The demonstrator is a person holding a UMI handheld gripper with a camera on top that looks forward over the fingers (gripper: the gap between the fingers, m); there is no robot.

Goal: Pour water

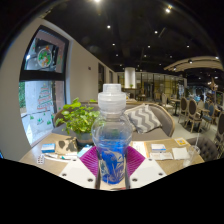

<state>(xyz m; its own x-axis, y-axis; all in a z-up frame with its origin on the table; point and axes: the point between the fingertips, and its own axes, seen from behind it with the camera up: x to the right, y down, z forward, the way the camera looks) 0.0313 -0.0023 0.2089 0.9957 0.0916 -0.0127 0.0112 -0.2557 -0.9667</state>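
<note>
- The room is a large indoor hall with a dark ceiling dotted with small round lights, pale walls, and glass fronts and seating far off in the background.
- On the wall to one side hangs a framed poster [43, 55] with green and white graphics; its writing is too small to read. A lower panel [38, 100] beneath it also carries print that cannot be made out.
- A light-coloured desk [190, 157] spreads across the foreground and carries the things.
- A clear plastic water bottle [111, 135] stands upright, between the fingers and very near the camera. It has a white cap and a blue label around its lower body; the label's wording is not legible.
- The gripper [111, 172] shows only its pink pads [92, 158] at either side of the bottle's base. The pads lie close against the bottle, but whether the fingers actually press on it cannot be told.
- A green leafy potted plant [75, 115] sits on the desk behind the bottle, off to one side.
- Flat papers or cards [165, 152] lie on the desk at the other side of the bottle; small items [50, 150] lie near the plant.
- A cushion with a zigzag pattern [145, 118] shows beyond the bottle.
</note>
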